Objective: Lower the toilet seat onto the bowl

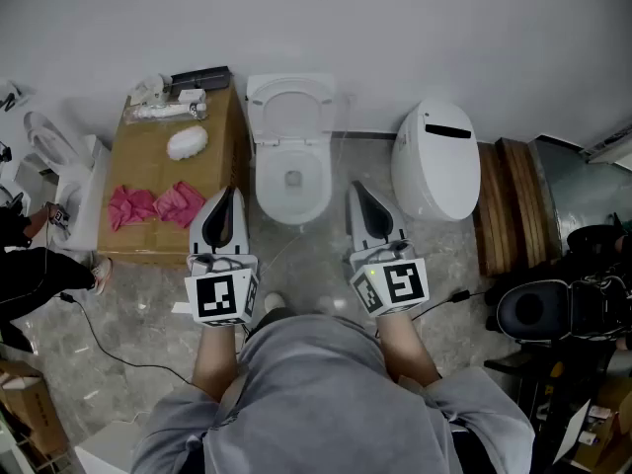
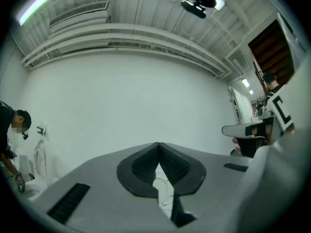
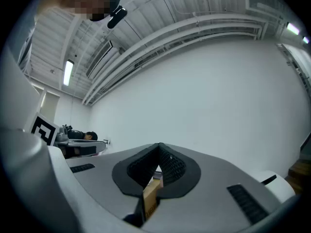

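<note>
Two empty tools, left tool [image 1: 228, 194] and right tool [image 1: 358, 189], pressed together, flank the bowl [image 1: 292, 197]; unpinched, the raised toilet seat [image 1: 292, 100] could slam.

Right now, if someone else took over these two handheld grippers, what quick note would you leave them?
Left gripper: jaws shut, empty, held to the left of the bowl's front.
Right gripper: jaws shut, empty, held to the right of the bowl.
Toilet seat: looks raised, leaning back toward the wall behind the bowl, straight ahead between the two grippers.
Done: nothing yet; neither gripper touches the seat.
Left: reach up to the raised seat and lower it onto the bowl.
</note>
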The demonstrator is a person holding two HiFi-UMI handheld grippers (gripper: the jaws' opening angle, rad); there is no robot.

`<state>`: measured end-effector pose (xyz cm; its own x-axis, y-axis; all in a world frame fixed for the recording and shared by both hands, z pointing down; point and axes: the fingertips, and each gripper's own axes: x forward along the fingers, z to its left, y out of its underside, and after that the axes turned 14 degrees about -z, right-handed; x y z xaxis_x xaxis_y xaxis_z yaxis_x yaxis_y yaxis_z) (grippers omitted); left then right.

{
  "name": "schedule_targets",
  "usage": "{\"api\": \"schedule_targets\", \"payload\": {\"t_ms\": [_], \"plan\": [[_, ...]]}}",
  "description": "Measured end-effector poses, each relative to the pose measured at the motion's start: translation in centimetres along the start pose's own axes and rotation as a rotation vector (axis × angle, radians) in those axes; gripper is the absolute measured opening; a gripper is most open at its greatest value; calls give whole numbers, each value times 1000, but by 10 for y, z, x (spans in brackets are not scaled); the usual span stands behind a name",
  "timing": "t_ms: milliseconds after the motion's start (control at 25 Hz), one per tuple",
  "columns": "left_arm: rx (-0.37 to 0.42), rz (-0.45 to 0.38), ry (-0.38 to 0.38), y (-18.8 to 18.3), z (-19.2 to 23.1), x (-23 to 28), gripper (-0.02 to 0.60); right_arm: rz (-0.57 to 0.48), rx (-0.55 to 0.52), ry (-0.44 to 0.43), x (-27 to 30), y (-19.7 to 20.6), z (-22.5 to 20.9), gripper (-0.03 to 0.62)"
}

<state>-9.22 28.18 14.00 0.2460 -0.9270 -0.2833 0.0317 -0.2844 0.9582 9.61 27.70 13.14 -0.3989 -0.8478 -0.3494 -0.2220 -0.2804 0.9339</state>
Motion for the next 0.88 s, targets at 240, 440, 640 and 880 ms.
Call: {"api": "schedule_targets", "payload": {"t_ms": [240,440,640,880], "plan": [[2,4,3,0,-7,4,0,4,2,-4,0,0,-5,-2],[5,6,-5,1,-10,5,0,-3,3,-10,1,-1,-8,-2],[10,7,-30,1,-17,7,0,-3,-7,-10,-3,-4,-22,-2],[9,10,-47,2,-37,6,0,-5,13,-12,-16,-4,-43,-2]]}}
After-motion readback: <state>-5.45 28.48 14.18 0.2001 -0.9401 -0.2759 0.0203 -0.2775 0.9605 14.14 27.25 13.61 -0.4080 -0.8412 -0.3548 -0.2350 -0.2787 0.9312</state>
